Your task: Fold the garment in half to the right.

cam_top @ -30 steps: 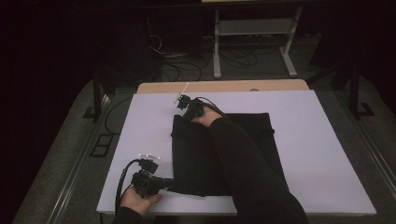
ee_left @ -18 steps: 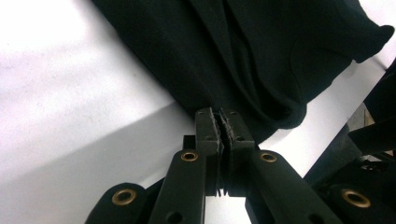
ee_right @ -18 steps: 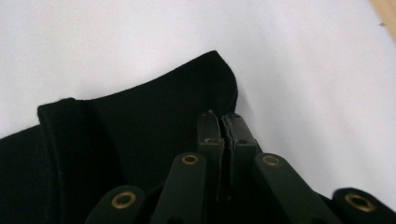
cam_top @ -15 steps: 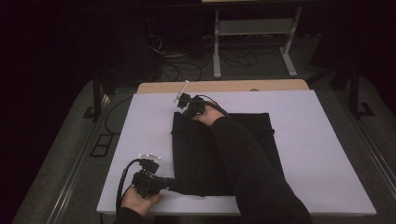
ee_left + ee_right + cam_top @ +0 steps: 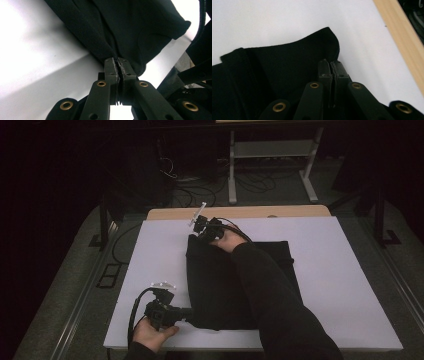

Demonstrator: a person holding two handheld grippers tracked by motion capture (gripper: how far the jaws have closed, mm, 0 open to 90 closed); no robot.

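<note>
A black garment (image 5: 225, 290) lay folded on the white sheet (image 5: 345, 285) that covered the table (image 5: 240, 212), a little left of the middle, reaching from near the far edge down almost to the near edge. The left tool (image 5: 186, 312) sat at the garment's near left corner, close to the table's near edge, held by a hand (image 5: 152, 335) that came in from below. In the left gripper view its jaws were pressed together with a pinch of the dark cloth (image 5: 130, 32) caught between the pads, the fabric rising in folds from the clamp. The right tool (image 5: 200, 231) was at the garment's far left corner, near the wooden far edge of the table, the person's dark sleeve (image 5: 275, 305) stretched across the cloth to reach it. In the right gripper view its jaws were closed tight as well, over the corner of the fabric (image 5: 287, 65), which lay curled over the white surface (image 5: 274, 22) beside the wooden strip (image 5: 402, 37).
</note>
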